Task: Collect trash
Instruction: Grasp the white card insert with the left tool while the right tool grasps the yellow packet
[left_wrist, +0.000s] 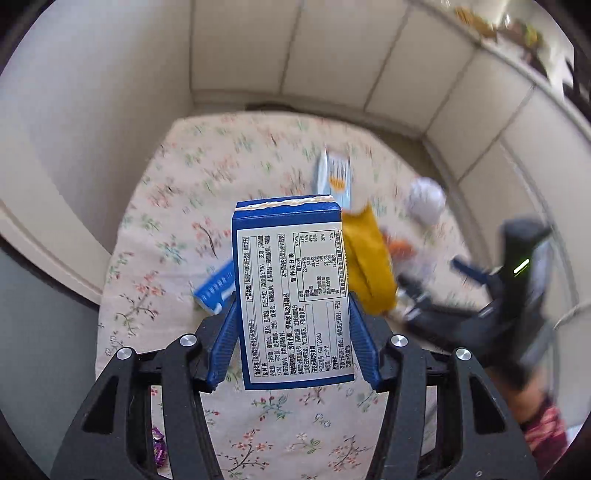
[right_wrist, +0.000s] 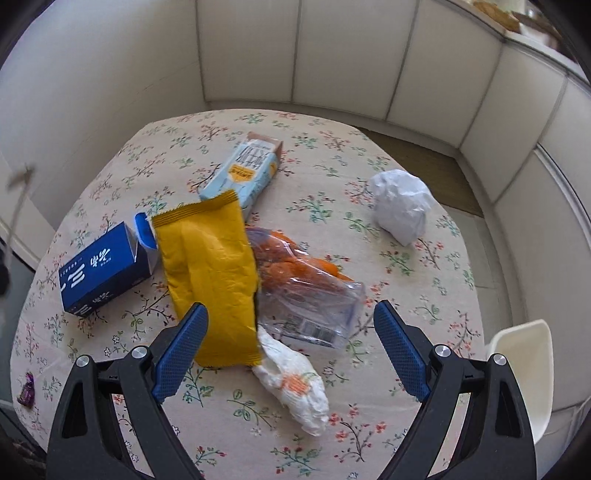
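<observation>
Carton (left_wrist: 293, 288) of dark blue card, printed label facing the camera, pinched between the blue pads of the left hand-held gripper (left_wrist: 293, 332) and lifted clear of the floral desk (left_wrist: 177, 206). Right hand-held gripper (right_wrist: 291, 350) spread wide (nothing between its pads), poised above the yellow wrapper (right_wrist: 210, 273). Beside that wrapper: second blue carton (right_wrist: 103, 273) to its left, clear plastic pack (right_wrist: 303, 295) and crumpled tissue (right_wrist: 295, 380) to its right, pale blue carton (right_wrist: 245, 173) beyond it.

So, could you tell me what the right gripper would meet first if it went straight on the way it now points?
Probably the clear plastic wrapper with orange contents, lying between the open right gripper fingers; depth is uncertain.
</observation>
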